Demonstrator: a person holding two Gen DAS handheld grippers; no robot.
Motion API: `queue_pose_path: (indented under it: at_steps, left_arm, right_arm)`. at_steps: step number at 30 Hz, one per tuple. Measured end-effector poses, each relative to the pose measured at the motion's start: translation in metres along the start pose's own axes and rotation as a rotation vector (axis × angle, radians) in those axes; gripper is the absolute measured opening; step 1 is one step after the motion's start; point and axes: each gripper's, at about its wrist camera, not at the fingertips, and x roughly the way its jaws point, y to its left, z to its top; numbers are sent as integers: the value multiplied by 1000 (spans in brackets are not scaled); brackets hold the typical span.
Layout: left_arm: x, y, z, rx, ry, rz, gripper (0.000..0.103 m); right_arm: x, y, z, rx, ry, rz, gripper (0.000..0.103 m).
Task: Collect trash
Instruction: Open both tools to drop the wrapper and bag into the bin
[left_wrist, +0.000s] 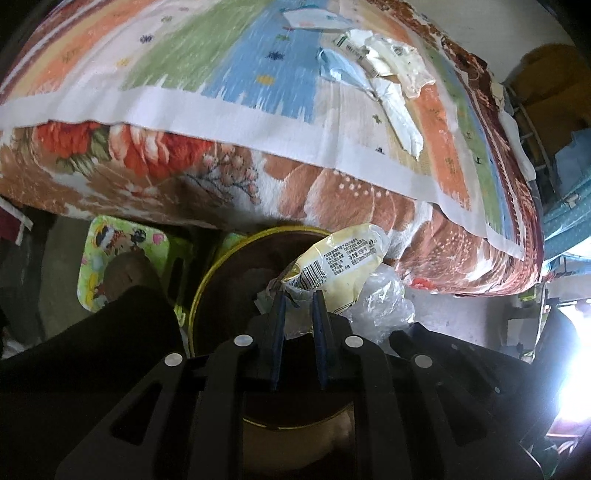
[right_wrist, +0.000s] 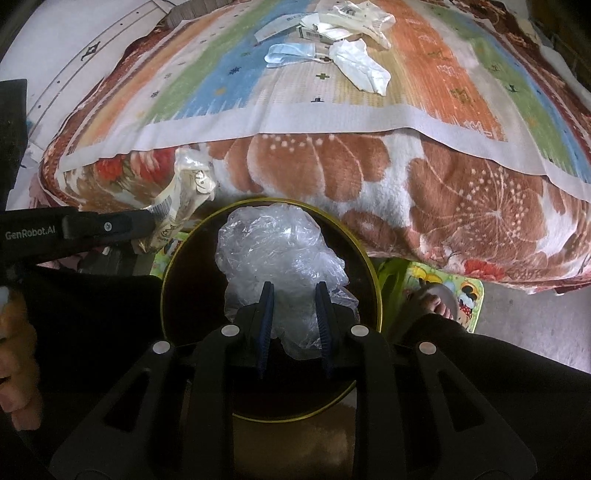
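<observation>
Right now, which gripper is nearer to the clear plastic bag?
Right. The right gripper has the clear plastic bag between its jaws over the bin; the left gripper holds a yellow wrapper beside it.

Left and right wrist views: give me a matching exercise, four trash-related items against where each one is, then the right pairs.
Items:
1. yellow wrapper
2. clear plastic bag
3. crumpled papers
4. round bin

Places:
A. on the striped mat on the bed
B. on the floor beside the bed
C. between the left gripper's jaws
D. between the right gripper's jaws, over the bin

Pairs: 1-C, 2-D, 3-A, 4-B
</observation>
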Motion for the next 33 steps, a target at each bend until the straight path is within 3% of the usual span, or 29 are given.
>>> queue_pose_path:
  at_steps: [2, 4, 8, 18, 33]
  left_arm:
    - [2, 1, 1, -10, 10, -3, 19]
    - [1, 2, 2, -14, 6, -11, 30]
    - [-6, 2, 3, -9, -22, -18, 39]
    - [-21, 0, 7, 8, -93, -3, 49]
    - [-46, 5, 33, 1, -204, 17, 66]
  right_arm:
    - [3, 0, 1, 3, 10, 1, 38]
    - [3, 0, 1, 2, 11, 2, 41]
    - [1, 0, 1, -3, 5, 1, 45]
    - [-7, 3, 3, -18, -35, -10, 47]
    - [-36, -9, 28, 7, -142, 28, 66]
